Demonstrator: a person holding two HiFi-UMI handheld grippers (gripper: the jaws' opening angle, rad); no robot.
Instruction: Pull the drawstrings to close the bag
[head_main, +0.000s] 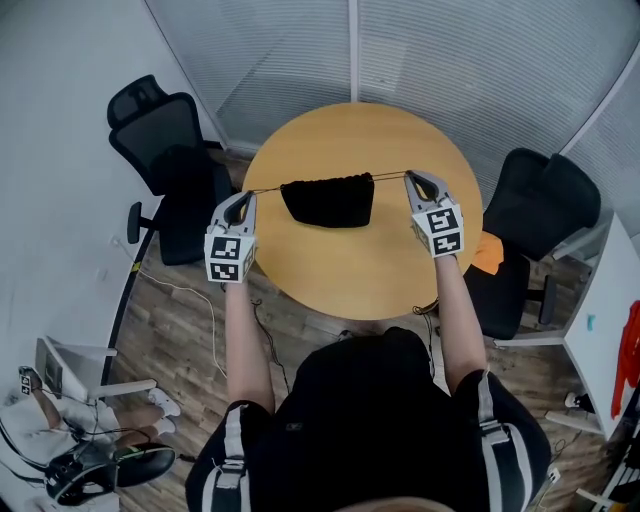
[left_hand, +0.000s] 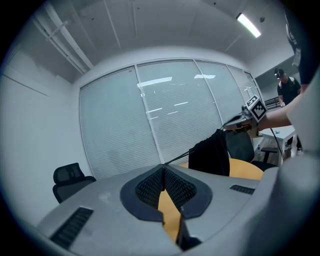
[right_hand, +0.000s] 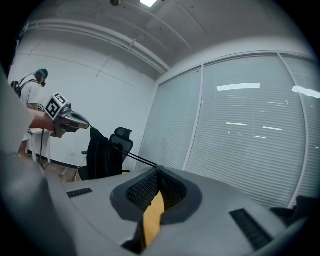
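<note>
**Taut drawstrings, thin margin as bag is cinching shut over tabletop**

A person is holding a black drawstring bag (head_main: 330, 202) strung in the air above the middle of a round wooden tabletop (head_main: 350, 275), its mouth looking bunched along the cords. The left gripper (head_main: 243, 194), hovering just past the tabletop's left edge, is pinching the left drawstring (head_main: 266, 188) with its jaws pressed together on it. The right gripper (head_main: 410, 176), over the tabletop's right side, is clamping the right drawstring (head_main: 390, 177) the same way. Both cords are running straight and tight. Whether the bag's bottom is touching the tabletop cannot be told.

The main risk is probably lying in the grip. Each thin cord is sitting at the very tips of the jaws, so a harder outward tug could be slipping it free, dropping the bag onto the tabletop and letting the mouth loosen. Pulling unevenly could be dragging the bag toward one edge of the tabletop. Pulling much further, with the mouth seemingly gathered, could be straining the cords or their channel.
</note>
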